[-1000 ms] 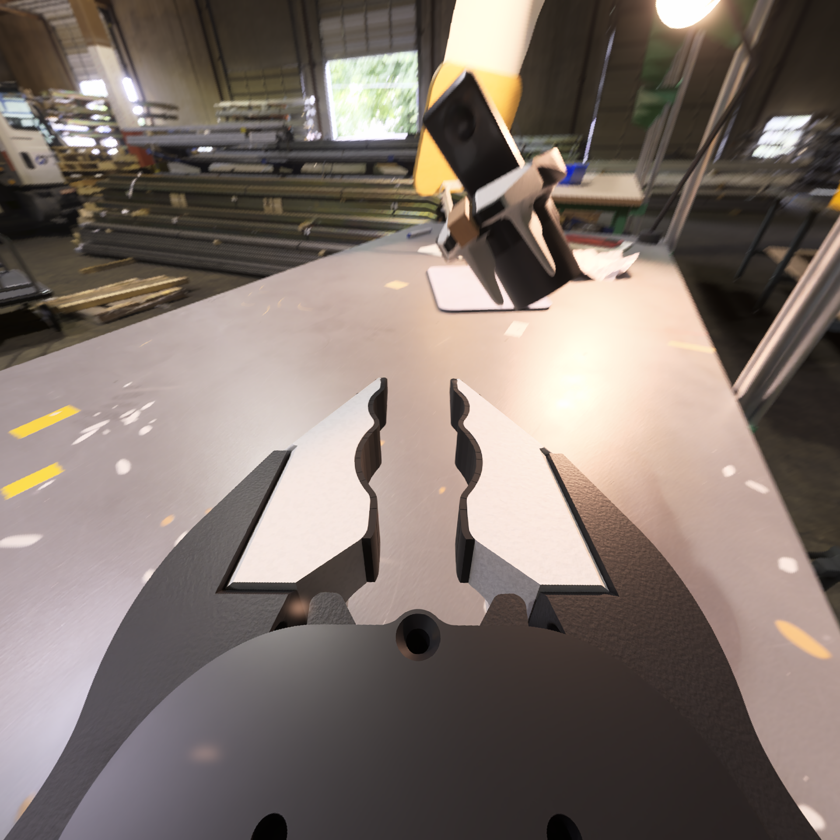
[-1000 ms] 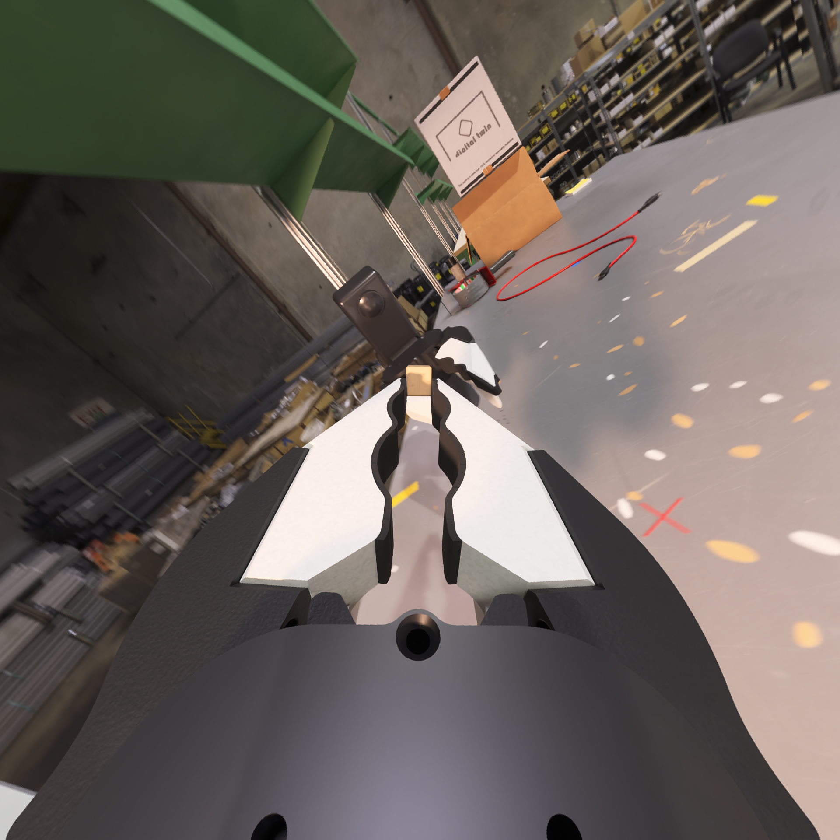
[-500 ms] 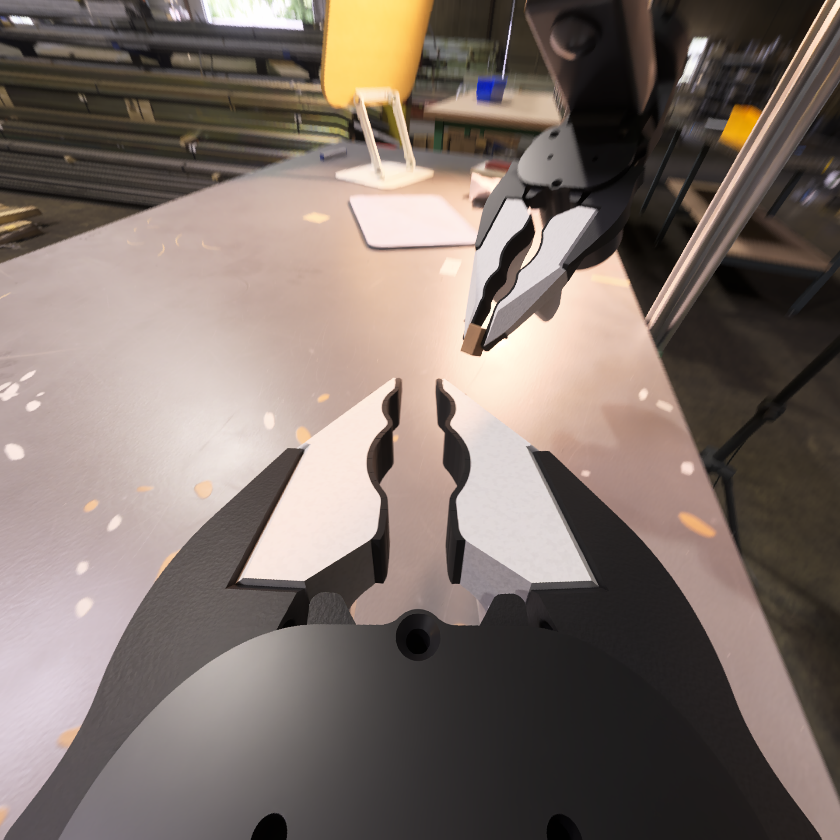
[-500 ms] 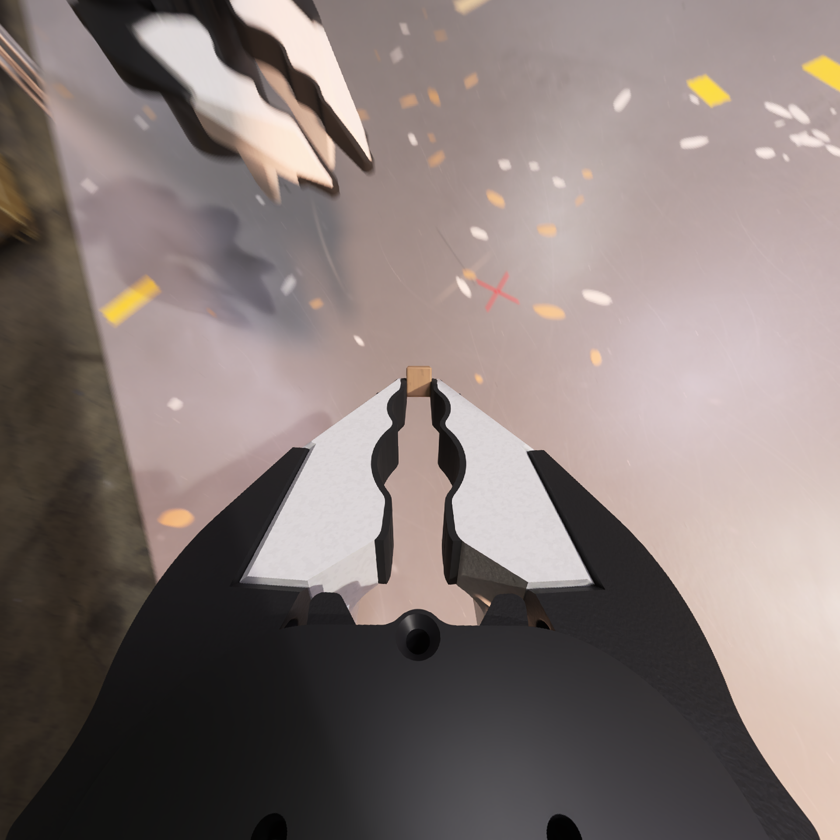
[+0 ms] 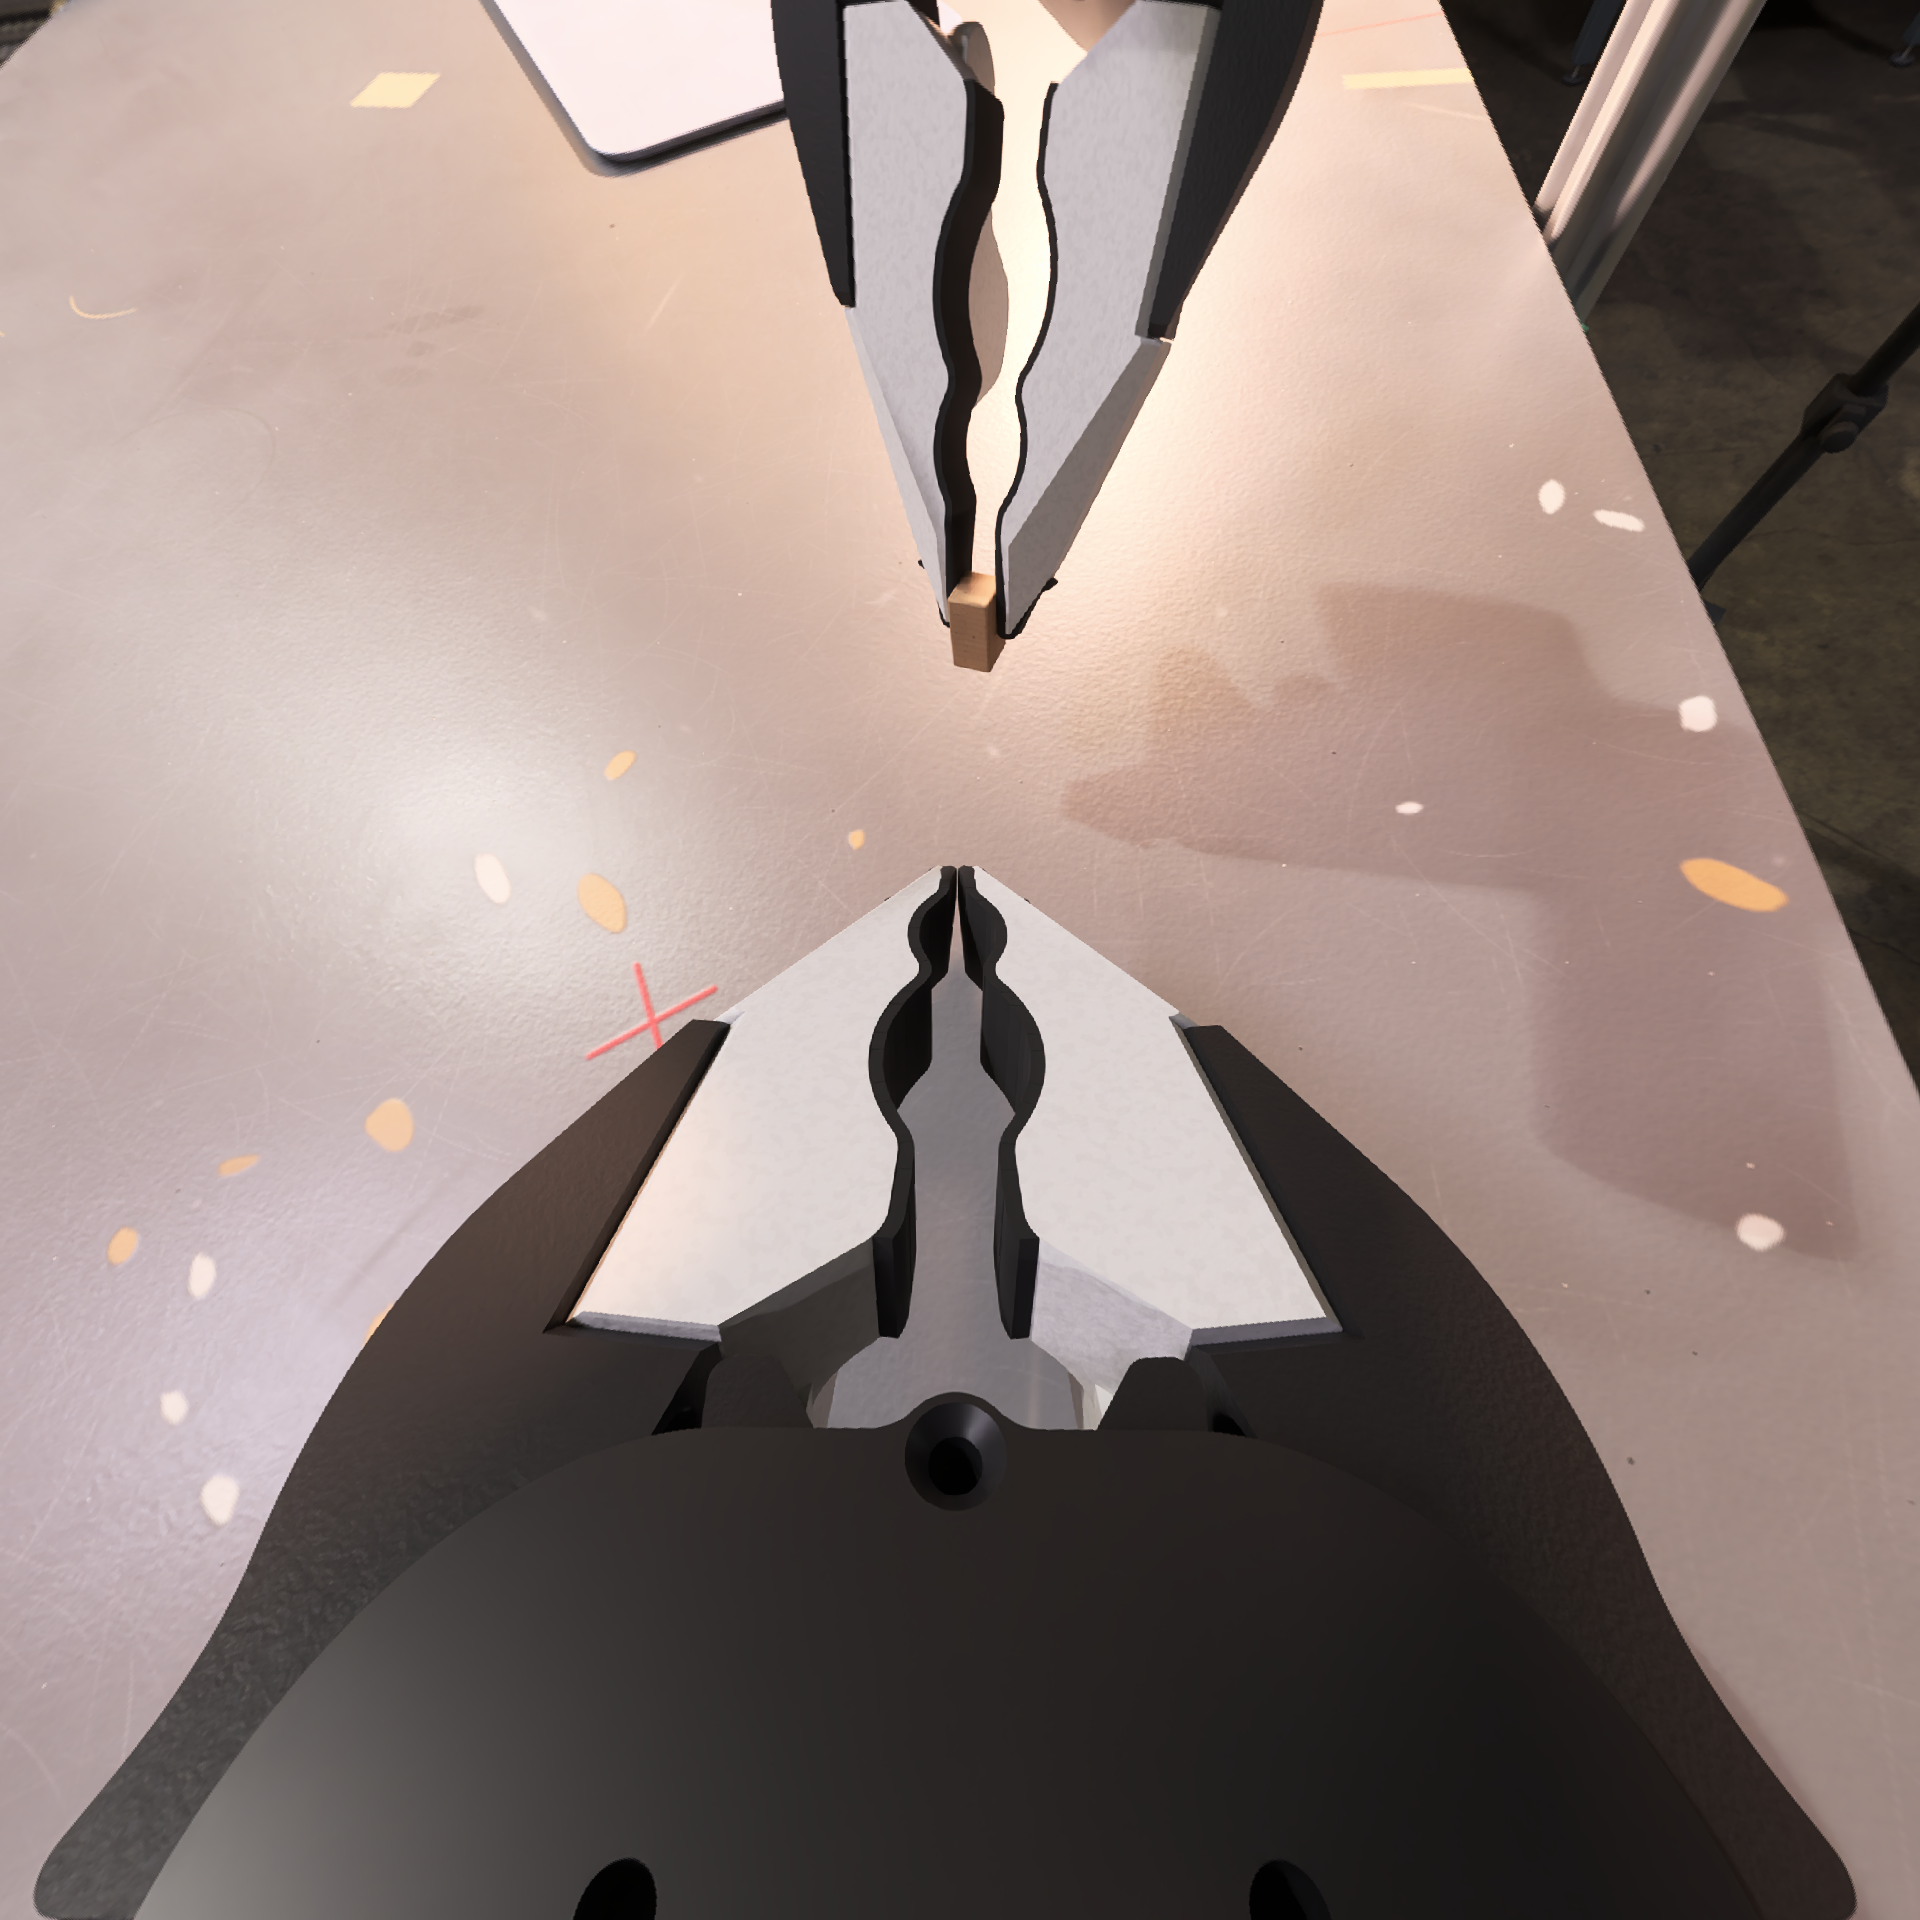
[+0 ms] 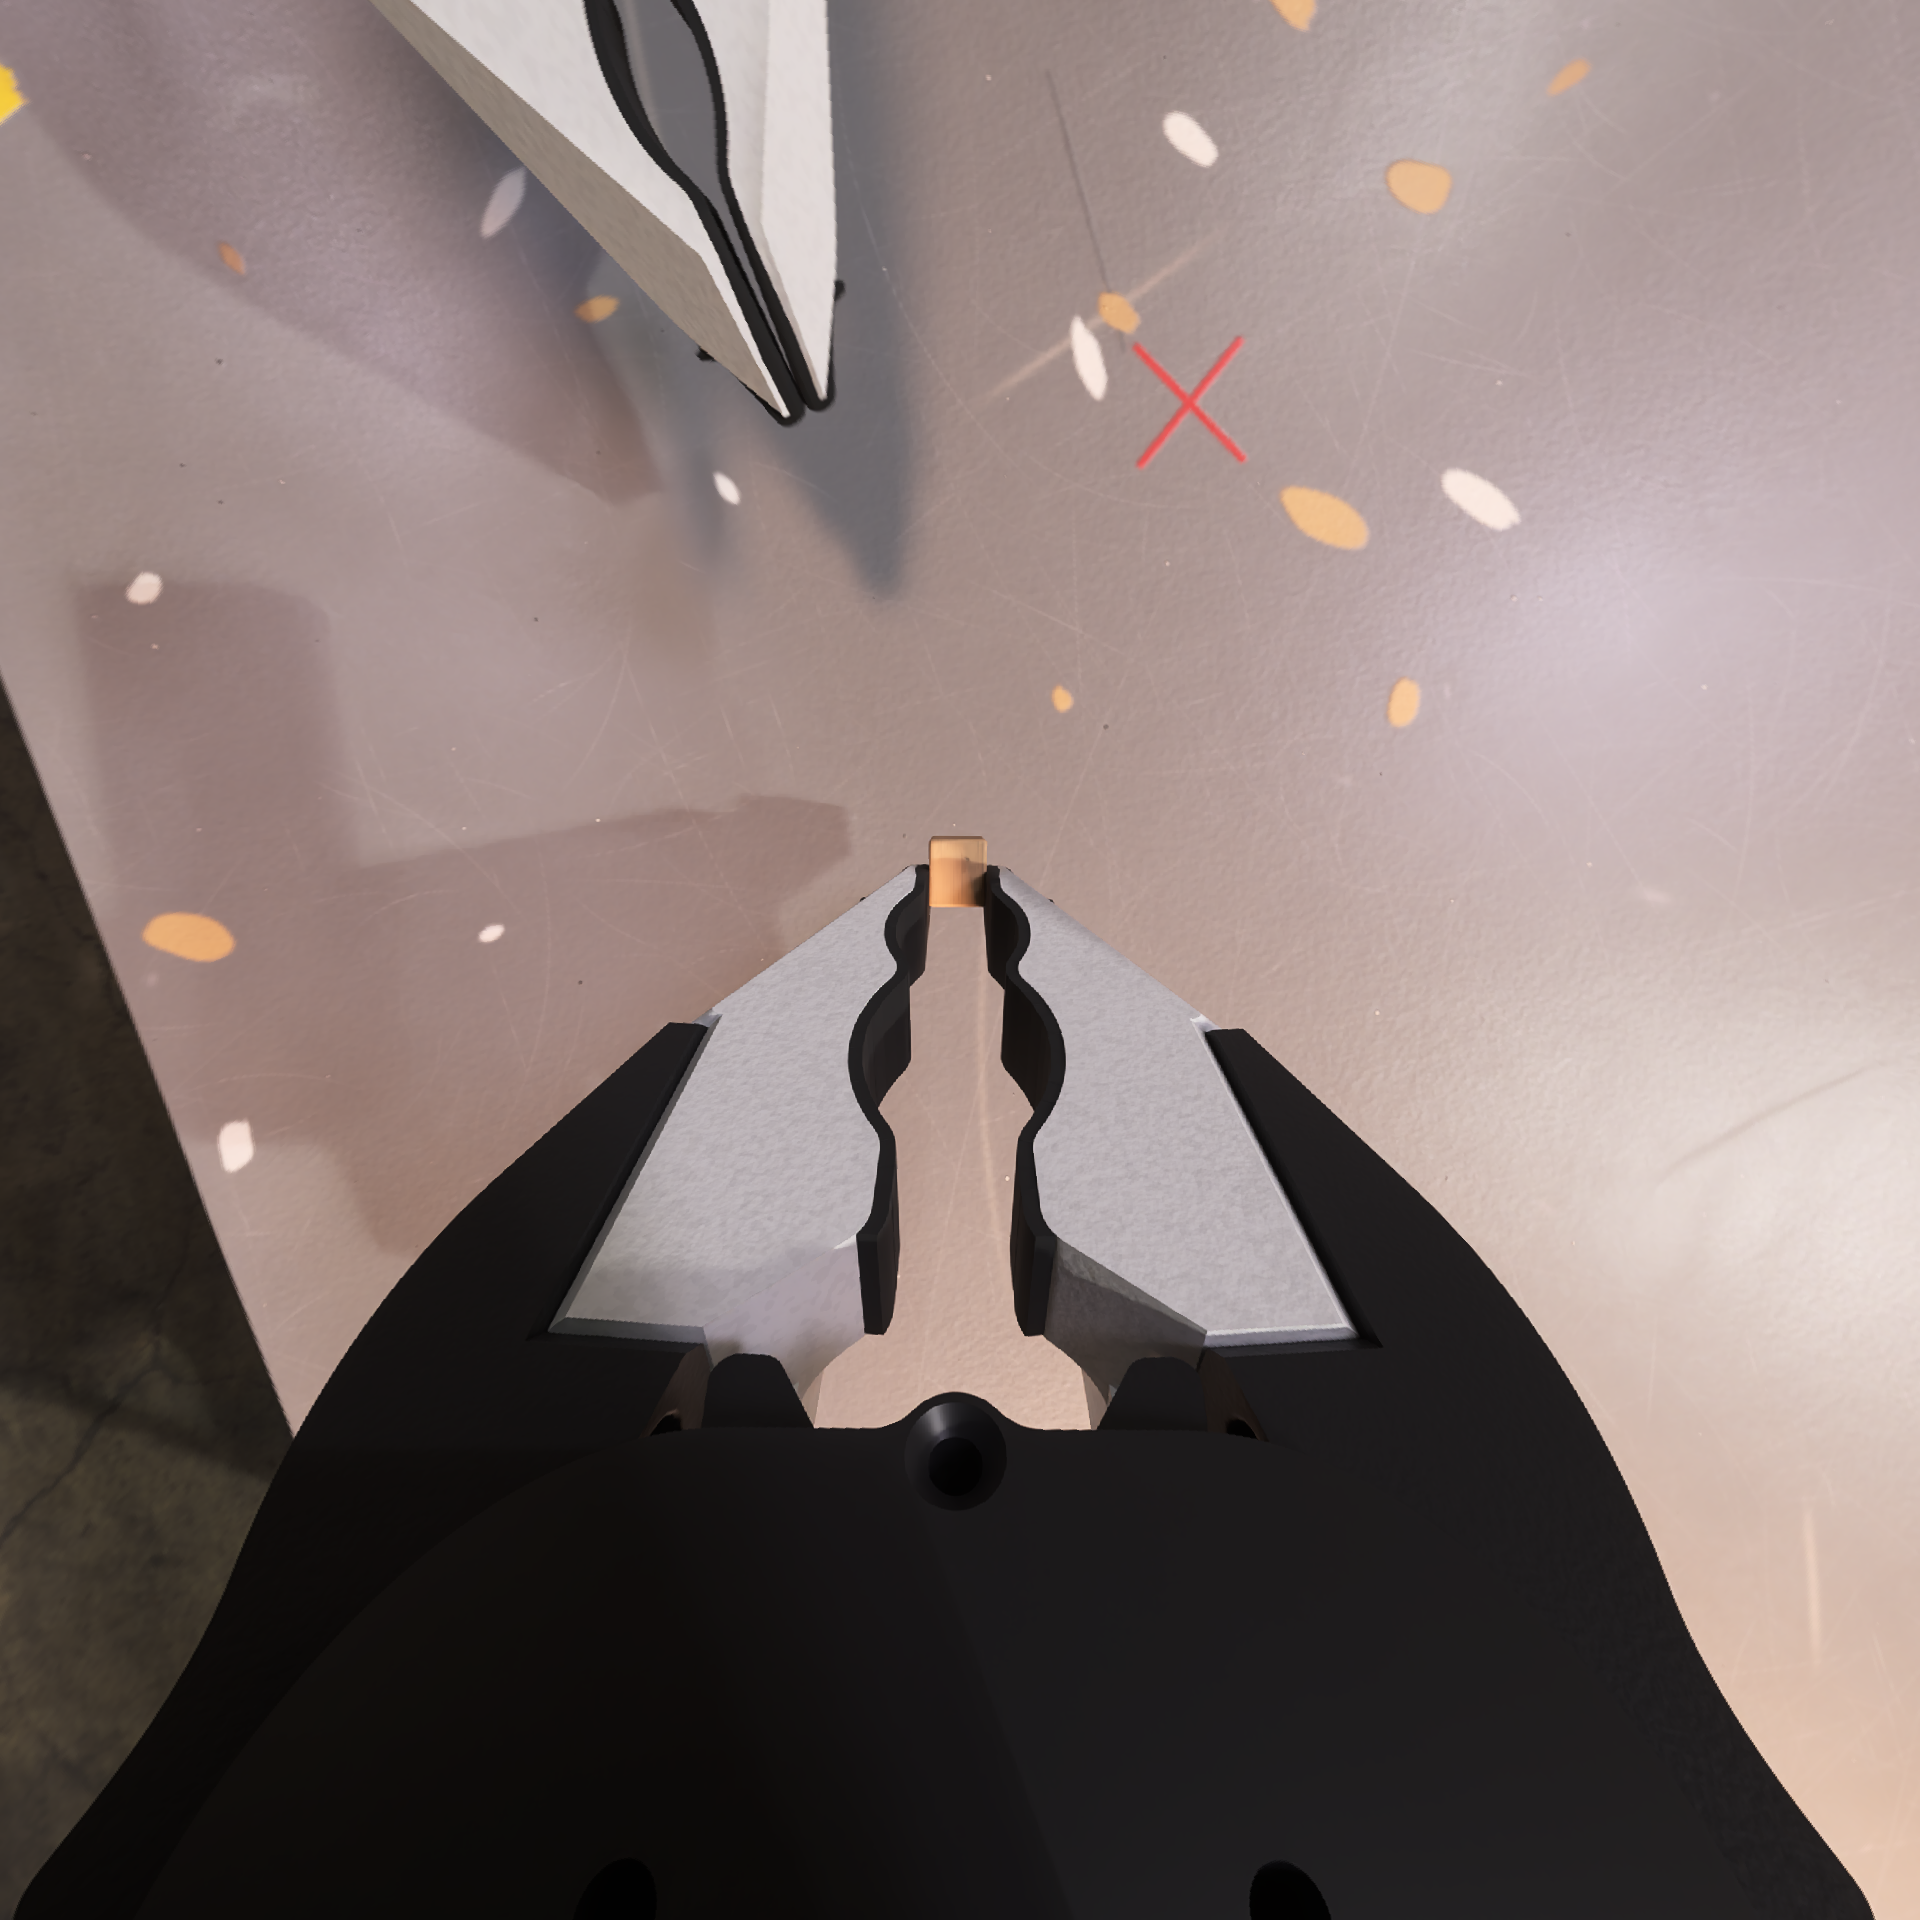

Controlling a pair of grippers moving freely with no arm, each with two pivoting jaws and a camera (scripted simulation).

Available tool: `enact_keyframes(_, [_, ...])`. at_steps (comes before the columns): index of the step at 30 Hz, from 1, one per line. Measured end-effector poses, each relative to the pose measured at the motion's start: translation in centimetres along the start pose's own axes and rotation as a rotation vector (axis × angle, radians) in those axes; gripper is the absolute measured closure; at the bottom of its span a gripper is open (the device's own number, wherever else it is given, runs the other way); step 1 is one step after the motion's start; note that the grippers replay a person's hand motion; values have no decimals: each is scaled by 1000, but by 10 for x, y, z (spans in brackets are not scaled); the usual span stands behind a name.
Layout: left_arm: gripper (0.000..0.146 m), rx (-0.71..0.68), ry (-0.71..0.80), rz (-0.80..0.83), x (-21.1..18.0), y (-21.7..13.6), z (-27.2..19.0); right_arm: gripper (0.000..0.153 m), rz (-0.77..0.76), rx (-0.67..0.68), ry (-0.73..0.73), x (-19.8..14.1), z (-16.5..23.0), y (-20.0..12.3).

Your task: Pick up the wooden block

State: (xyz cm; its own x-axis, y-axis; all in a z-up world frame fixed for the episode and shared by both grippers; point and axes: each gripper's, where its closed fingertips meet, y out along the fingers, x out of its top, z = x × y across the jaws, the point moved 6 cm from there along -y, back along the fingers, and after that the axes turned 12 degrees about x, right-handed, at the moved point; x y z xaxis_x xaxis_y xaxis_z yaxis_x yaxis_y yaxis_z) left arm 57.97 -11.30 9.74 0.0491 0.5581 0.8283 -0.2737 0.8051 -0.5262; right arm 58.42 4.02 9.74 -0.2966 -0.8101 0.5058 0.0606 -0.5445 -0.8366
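Observation:
The small wooden block (image 6: 956, 871) is pinched between the tips of my right gripper (image 6: 956, 878), which is shut on it and holds it above the table. In the left wrist view the same block (image 5: 972, 632) hangs from the right gripper (image 5: 975, 608), which points down at the table ahead of me. My left gripper (image 5: 956, 871) is shut with its tips touching and nothing in it. It also shows in the right wrist view (image 6: 798, 407) at the upper left, apart from the block.
A grey speckled table (image 5: 312, 623) lies below both grippers, with a red cross mark (image 5: 651, 1020), also seen in the right wrist view (image 6: 1190, 401). A white flat pad (image 5: 644, 73) lies at the far end. The table's right edge (image 5: 1704, 623) drops to a dark floor with metal poles.
My left gripper has shut and tilted down toward the table. The right gripper, still holding the block, has come closer, facing mine tip to tip.

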Motion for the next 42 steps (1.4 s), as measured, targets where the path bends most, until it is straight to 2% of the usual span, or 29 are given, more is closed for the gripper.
enact_keyframes(4, [144, 2, -9, -3, -4, 5, 1, 143, 21, 36, -1, 3, -2, 0])
enact_keyframes(10, [144, -43, -63, -14, -6, 7, 0, 143, -9, 18, 11, -2, -5, 3])
enact_keyframes(15, [143, -58, -75, -16, -9, 10, 0, 143, -53, 53, -13, -3, -4, -2])
enact_keyframes(22, [141, -64, -90, -38, -6, 12, -1, 143, 62, 128, -126, 3, -7, 6])
enact_keyframes(30, [137, -91, -63, -36, -1, 19, -9, 143, 153, 215, -42, 9, -15, 7])
enact_keyframes(42, [135, -57, -82, -30, -3, 18, -6, 143, -14, 188, -9, 7, -11, -2])
